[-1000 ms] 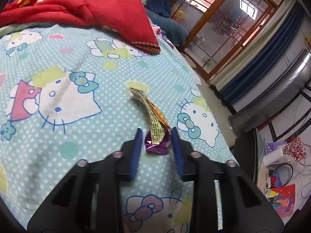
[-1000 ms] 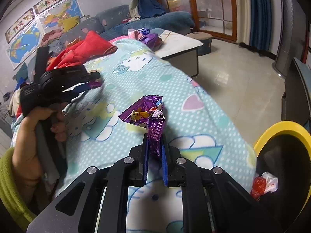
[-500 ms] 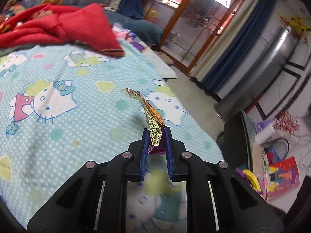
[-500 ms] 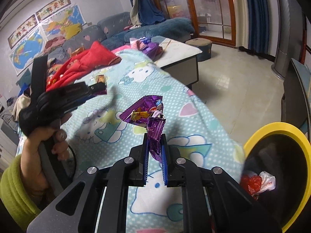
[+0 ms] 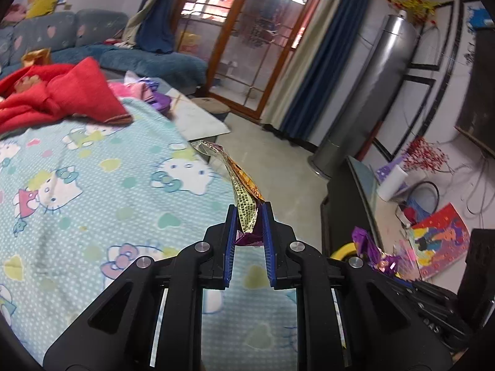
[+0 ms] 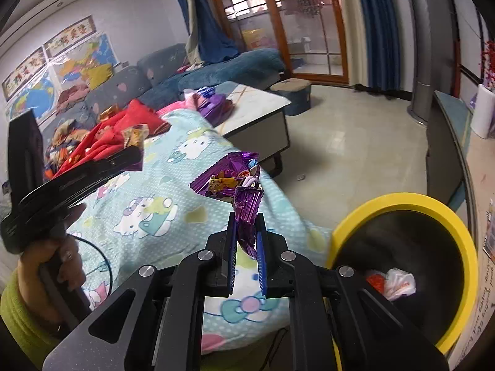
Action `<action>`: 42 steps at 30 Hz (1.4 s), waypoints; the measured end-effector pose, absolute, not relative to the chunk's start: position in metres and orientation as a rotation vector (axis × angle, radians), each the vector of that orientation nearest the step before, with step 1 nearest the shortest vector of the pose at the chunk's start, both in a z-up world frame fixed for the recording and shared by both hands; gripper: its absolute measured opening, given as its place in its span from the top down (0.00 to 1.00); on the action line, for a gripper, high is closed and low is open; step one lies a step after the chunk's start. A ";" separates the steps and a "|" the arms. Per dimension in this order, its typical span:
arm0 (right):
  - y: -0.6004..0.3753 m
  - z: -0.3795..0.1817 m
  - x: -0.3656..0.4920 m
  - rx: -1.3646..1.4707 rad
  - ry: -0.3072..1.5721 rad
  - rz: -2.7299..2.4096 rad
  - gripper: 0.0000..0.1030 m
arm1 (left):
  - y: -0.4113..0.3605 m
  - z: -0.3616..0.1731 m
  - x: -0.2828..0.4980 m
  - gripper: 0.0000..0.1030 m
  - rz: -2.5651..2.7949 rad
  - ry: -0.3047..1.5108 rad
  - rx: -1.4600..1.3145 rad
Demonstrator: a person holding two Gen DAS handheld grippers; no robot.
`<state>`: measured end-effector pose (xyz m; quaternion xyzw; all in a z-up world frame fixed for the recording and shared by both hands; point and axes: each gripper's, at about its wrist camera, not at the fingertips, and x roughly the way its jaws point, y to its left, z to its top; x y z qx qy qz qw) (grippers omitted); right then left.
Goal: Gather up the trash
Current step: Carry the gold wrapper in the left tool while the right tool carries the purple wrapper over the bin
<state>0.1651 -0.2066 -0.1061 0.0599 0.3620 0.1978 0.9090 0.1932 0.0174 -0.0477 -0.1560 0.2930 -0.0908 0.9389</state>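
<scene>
My left gripper point(image 5: 248, 213) is shut on a long gold and purple wrapper point(image 5: 239, 185) and holds it in the air above the right edge of the Hello Kitty sheet point(image 5: 92, 185). My right gripper point(image 6: 246, 222) is shut on a crumpled purple wrapper point(image 6: 235, 179), held up over the bed's edge, left of the yellow-rimmed black bin point(image 6: 399, 204). The bin holds red and white trash point(image 6: 393, 281). The left gripper also shows in the right wrist view point(image 6: 77, 176), held by a hand. The purple wrapper shows at the lower right of the left wrist view point(image 5: 371, 250).
A red blanket point(image 5: 55, 95) lies at the far end of the bed. A white low table point(image 6: 256, 108) with purple packets stands beyond the bed. A dark cabinet point(image 5: 349, 210) and a silver tower unit point(image 5: 371, 92) stand at the right, past open floor.
My left gripper closed on the gold wrapper, lifted it off the sheet and swung right toward the bed's edge. My right gripper moved closer to the bin with the purple wrapper.
</scene>
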 end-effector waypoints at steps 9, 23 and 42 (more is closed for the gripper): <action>-0.229 -0.101 0.151 0.128 0.705 0.349 0.89 | -0.017 -0.036 0.181 0.90 -0.264 0.581 -0.251; -0.277 -0.102 0.140 0.176 0.668 0.224 0.89 | -0.061 -0.031 0.165 0.89 -0.378 0.586 -0.177; -0.354 -0.107 0.121 0.252 0.643 0.058 0.89 | -0.130 -0.037 0.147 0.89 -0.506 0.614 -0.050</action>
